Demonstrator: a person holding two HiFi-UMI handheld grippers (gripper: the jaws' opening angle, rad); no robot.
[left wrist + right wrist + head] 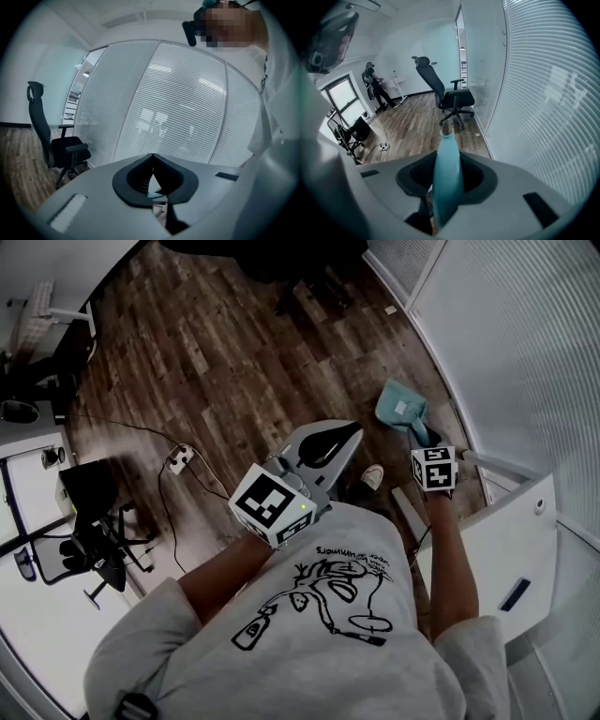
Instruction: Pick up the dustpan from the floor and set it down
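The teal dustpan (401, 409) hangs off the wooden floor beside the glass wall, its pan end farthest from me. My right gripper (419, 437) is shut on its handle, pointing steeply down. In the right gripper view the teal handle (446, 183) runs up between the two dark pads (476, 176), and the gripper (447, 161) clamps it from both sides. My left gripper (323, 442) is held in front of my chest, near level. Its pads (140, 176) meet at the tips with nothing between them, so the left gripper (153, 161) is shut and empty.
A glass wall with blinds (506, 352) runs along the right. A white cabinet (511, 549) stands at my right side. A power strip with cable (180, 459) lies on the floor at left, near a black chair (89, 540). An office chair (445, 96) stands by the glass.
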